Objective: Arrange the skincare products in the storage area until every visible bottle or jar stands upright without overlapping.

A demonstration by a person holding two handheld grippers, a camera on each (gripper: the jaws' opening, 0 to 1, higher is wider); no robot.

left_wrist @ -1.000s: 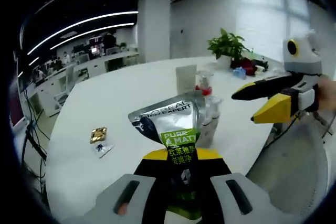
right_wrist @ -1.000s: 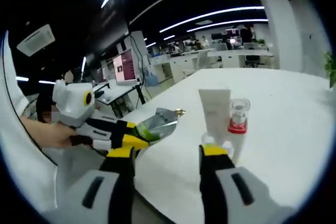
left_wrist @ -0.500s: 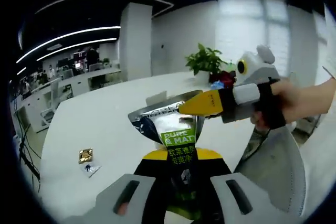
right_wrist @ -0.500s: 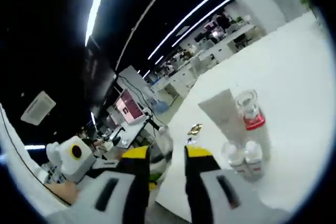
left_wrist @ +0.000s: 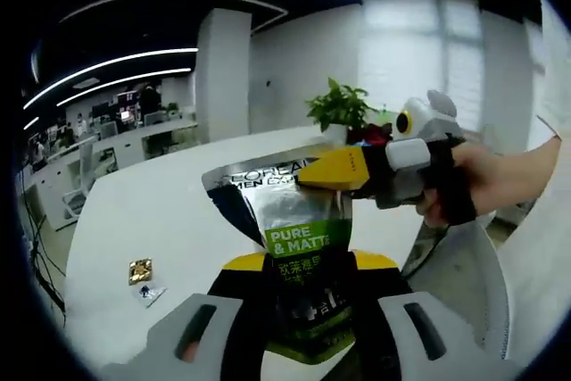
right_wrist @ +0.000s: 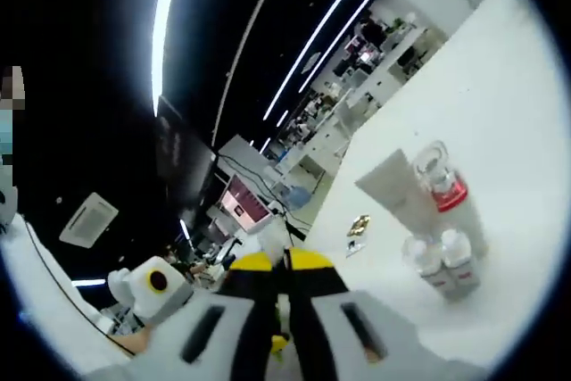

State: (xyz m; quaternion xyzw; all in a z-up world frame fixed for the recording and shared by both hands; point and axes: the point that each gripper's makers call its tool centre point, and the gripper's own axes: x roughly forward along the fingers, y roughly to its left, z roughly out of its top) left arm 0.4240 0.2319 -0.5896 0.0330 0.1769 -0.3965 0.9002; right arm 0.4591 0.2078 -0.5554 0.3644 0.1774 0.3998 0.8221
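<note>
both claws pinch the silver tube (left_wrist: 299,247) (over the table edge (left_wrist: 178,310))

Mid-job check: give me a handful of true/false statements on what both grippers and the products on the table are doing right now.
1. The left gripper holds a silver and green pouch. True.
2. The right gripper has its fingers at the pouch's top edge. True.
3. The pouch lies flat on the white table. False: it is held up above the table.
4. The red-collared bottle lies on its side. False: it stands upright beside the white tube.
5. Two small clear bottles stand in front of the tube. True.
</note>
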